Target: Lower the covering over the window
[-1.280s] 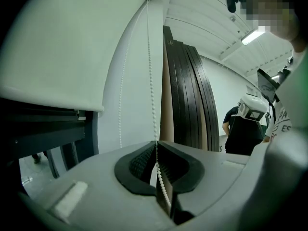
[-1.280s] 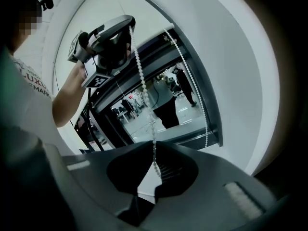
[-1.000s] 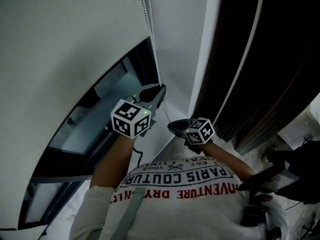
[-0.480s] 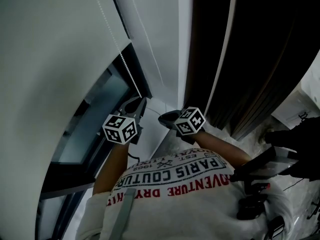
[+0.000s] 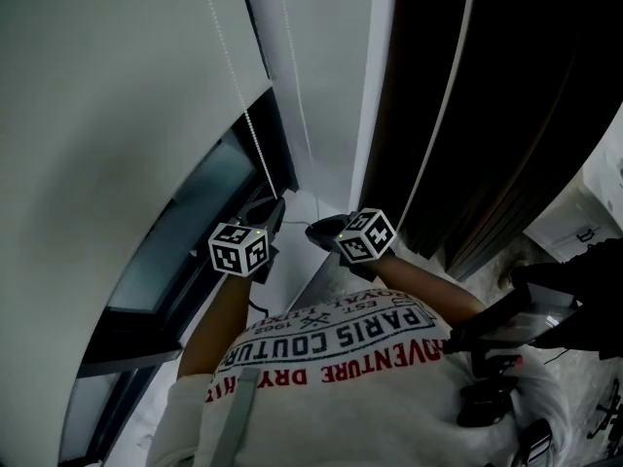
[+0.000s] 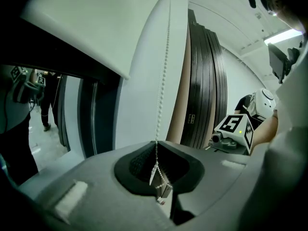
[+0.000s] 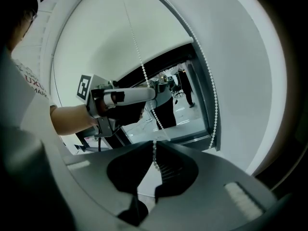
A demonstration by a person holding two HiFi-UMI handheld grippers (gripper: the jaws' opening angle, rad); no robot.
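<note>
Head view, writing: the shirt (image 5: 341, 358) at 6 o'clock carried upside-down print, "PARIS COUTUR" in dark letters and "VENTURE DRY" in red. The smaller lines were too blurred to read.
Head view, covering: the white roller blind (image 5: 97, 115) filled 9 to 11 o'clock, and its bottom edge sat partway down over the window glass (image 5: 180, 236).
Head view, surroundings: a dark curtain (image 5: 506, 115) hung at 2 o'clock, beside a white wall strip.
Head view, grippers: the left gripper (image 5: 277, 207) and the right gripper (image 5: 313, 229) sat side by side near centre, each with a marker cube (image 5: 240, 251).
Left gripper view, grip: the jaws were pinched narrow on the bead chain (image 6: 166, 57), which dropped from 12 o'clock. A small connector (image 6: 162, 190) hung just below the pinch.
Left gripper view, surroundings: the right gripper showed at 3 o'clock, and a standing person (image 6: 48, 105) showed at the glass at 9 o'clock.
Right gripper view, grip: the jaws were nearly together, clamped on a strand of the bead chain that rose toward 11 o'clock. A second strand hung at 2 o'clock.
Right gripper view, in the way: the left gripper crossed at 10 o'clock in front of the window glass.
</note>
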